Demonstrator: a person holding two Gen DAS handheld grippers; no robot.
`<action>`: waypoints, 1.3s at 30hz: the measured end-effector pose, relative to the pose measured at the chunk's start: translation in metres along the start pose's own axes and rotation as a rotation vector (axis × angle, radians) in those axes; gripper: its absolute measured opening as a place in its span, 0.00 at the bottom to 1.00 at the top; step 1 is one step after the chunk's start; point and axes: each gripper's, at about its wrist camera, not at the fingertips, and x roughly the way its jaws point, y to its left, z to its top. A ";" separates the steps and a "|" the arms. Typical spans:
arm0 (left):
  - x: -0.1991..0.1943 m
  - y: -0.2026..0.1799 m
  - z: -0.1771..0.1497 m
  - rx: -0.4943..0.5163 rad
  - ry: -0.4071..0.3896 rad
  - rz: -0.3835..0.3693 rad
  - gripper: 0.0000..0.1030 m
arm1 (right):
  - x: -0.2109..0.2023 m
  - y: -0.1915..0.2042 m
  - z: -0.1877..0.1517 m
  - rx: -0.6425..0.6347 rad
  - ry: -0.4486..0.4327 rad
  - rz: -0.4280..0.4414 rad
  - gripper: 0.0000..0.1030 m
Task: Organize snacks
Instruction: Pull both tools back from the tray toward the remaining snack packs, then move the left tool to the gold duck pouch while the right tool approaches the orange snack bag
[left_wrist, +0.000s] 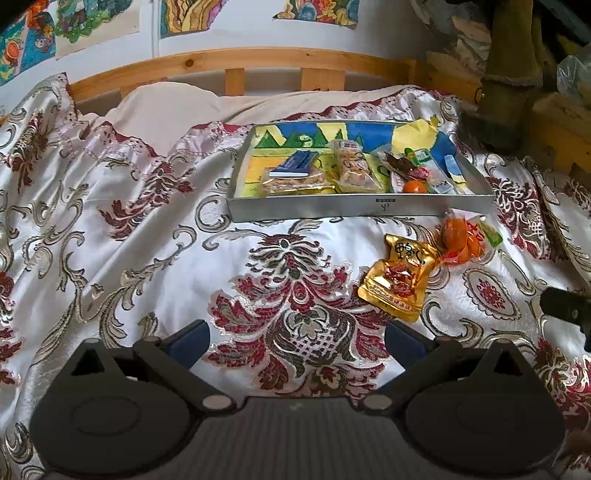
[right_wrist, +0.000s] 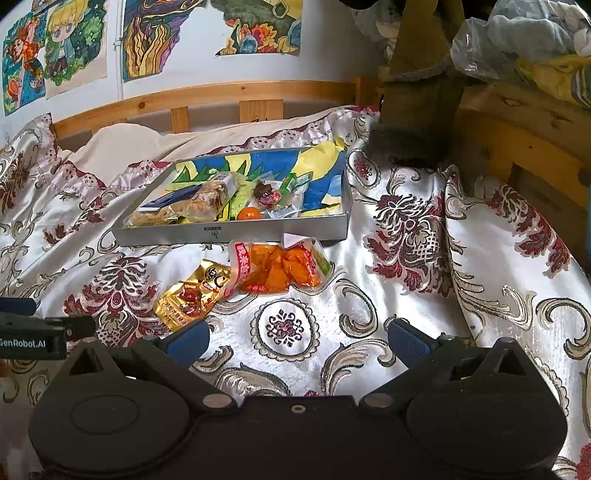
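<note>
A silver tray (left_wrist: 332, 209) (right_wrist: 177, 235) with a colourful lining rests on the patterned bedspread and holds several snacks, among them cracker packs (left_wrist: 351, 166) and a small orange (left_wrist: 414, 187) (right_wrist: 248, 213). In front of the tray lie a gold snack pouch (left_wrist: 397, 277) (right_wrist: 192, 295) and a clear pack of orange snacks (left_wrist: 461, 240) (right_wrist: 280, 267), side by side and touching. My left gripper (left_wrist: 297, 339) is open and empty, low over the bedspread, left of the pouch. My right gripper (right_wrist: 297, 339) is open and empty too, just short of both packs.
A wooden headboard (left_wrist: 236, 62) (right_wrist: 221, 94) and a beige pillow (left_wrist: 177, 107) lie behind the tray. An olive garment (right_wrist: 421, 92) hangs at the right, with wooden boards (right_wrist: 524, 122) beside it. The left gripper body (right_wrist: 33, 332) shows at the right wrist view's left edge.
</note>
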 end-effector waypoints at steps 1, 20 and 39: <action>0.000 0.000 0.000 -0.005 0.005 -0.011 1.00 | 0.001 0.000 0.000 0.000 0.000 0.002 0.99; 0.022 -0.021 0.009 0.138 0.001 -0.079 1.00 | 0.046 -0.001 0.038 -0.053 -0.046 0.140 0.99; 0.073 -0.059 0.015 0.246 0.084 -0.082 1.00 | 0.131 -0.005 0.041 -0.054 0.064 0.088 0.99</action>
